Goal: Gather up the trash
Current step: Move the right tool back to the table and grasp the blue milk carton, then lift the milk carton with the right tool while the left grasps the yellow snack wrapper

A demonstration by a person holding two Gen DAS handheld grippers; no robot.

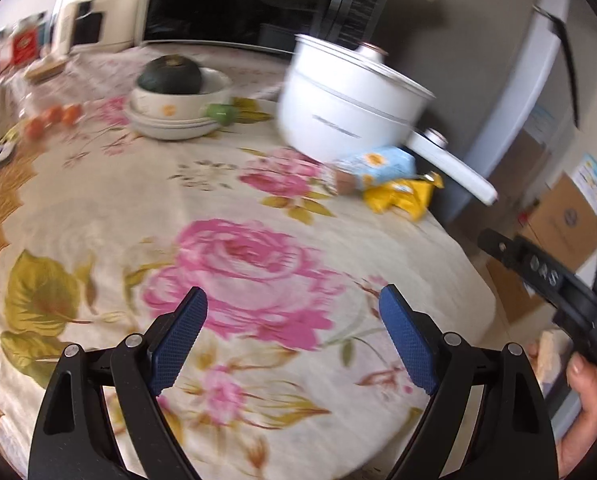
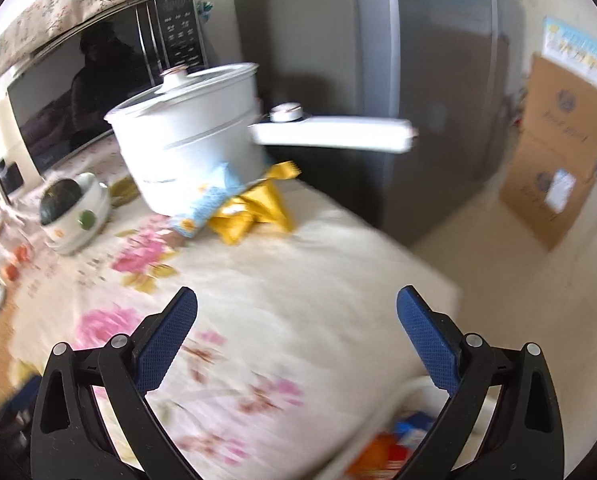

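wrappers, a yellow one (image 2: 254, 210) and a light blue one (image 2: 202, 210), lie touching at the white pot's (image 2: 190, 136) base, centre-left of the right wrist view. right gripper (image 2: 296, 316) spread, empty, and looks nearer. left gripper (image 1: 294, 312) also spread, empty; wrappers upper right.

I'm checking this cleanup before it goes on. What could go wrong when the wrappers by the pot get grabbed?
1. The yellow wrapper and blue wrapper lie against the white pot; a reach could bump it.
2. The pot's handle juts past the table edge, so a knock may tip it.
3. Both wrappers overlap; the open right gripper may catch only one.
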